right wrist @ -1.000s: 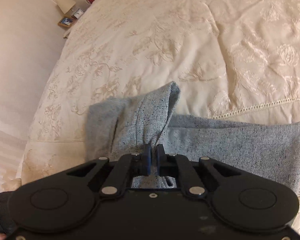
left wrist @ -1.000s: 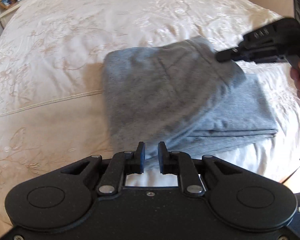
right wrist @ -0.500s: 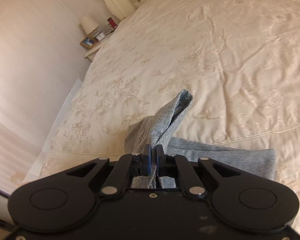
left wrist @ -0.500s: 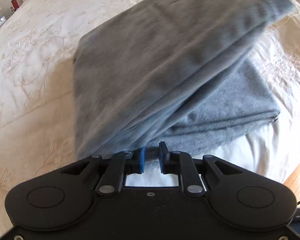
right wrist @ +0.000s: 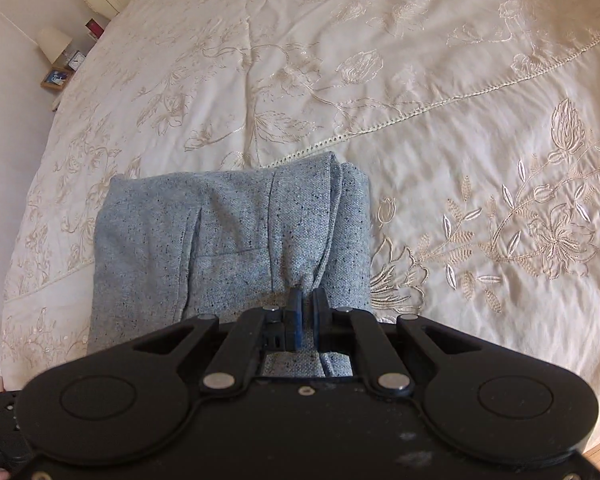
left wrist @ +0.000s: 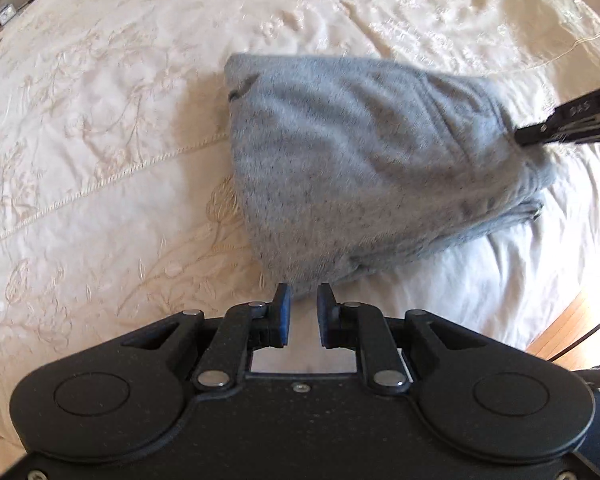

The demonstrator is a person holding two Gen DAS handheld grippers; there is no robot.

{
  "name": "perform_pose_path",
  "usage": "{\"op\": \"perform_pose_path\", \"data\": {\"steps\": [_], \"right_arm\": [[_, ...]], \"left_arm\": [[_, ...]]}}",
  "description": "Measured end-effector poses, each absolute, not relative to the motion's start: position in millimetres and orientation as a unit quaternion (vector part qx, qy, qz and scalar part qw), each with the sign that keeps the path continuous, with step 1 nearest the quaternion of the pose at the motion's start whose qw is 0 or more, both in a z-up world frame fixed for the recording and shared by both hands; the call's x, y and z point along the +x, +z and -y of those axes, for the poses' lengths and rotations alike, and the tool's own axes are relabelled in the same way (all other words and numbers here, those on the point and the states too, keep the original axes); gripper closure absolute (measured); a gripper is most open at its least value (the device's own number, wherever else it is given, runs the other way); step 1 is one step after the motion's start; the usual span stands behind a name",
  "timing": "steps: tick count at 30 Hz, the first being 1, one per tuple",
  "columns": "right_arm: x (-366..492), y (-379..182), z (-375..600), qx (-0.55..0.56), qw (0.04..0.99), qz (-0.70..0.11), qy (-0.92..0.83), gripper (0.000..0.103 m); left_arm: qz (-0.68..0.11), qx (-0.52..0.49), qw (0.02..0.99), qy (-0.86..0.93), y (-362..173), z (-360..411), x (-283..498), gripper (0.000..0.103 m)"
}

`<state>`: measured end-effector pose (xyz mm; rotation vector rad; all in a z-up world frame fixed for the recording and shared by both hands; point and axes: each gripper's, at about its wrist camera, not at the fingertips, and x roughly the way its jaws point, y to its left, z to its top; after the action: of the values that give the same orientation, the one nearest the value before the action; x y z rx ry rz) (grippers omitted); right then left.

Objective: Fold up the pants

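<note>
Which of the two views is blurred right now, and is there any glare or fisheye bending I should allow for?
Left wrist view: the pants are smeared by motion blur, sunlight washes out the bedspread at right, and the edges curve. Right wrist view: sharp, the weave of the pants is crisp, the light is soft and even, and the embroidered seam bows from the fisheye.

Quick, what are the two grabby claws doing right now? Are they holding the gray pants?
Left gripper: open, holding nothing; the gray pants lie just past its tips.
Right gripper: shut on a fold of the gray pants.
</note>
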<state>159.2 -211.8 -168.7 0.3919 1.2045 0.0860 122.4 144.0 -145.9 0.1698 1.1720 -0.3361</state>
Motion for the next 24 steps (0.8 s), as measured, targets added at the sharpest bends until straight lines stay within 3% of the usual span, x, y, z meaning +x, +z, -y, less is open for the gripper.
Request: {"op": "perform_pose_path", "data": {"steps": [5, 7, 11, 16, 24], "right_arm": [[165.6, -172.6, 204.6, 0.172, 0.802, -0.571, 0.039, 0.094], [167.3, -172.1, 203.8, 0.177, 0.801, -0.570, 0.036, 0.094], [168.6, -168.8, 200.6, 0.168, 0.803, -0.571, 0.029, 0.090], [168.4, -165.8, 197.9, 0.160, 0.806, -0.570, 0.010, 0.089], [192.6, -123.5, 156.4, 0.057, 0.864, -0.500, 0.001, 0.089]], "left_arm": [[-0.502, 0.082, 0.848, -0.150, -125.0, -127.4, 170.4, 0.076], [-0.503, 0.079, 0.851, -0.127, -131.9, -122.1, 196.8, 0.071], [-0.519, 0.074, 0.845, -0.103, -161.6, -118.3, 235.2, 0.070], [-0.597, 0.073, 0.791, -0.110, -219.0, -122.5, 211.6, 0.071], [-0.563, 0.074, 0.816, -0.106, -218.2, -132.7, 163.5, 0.070]]}}
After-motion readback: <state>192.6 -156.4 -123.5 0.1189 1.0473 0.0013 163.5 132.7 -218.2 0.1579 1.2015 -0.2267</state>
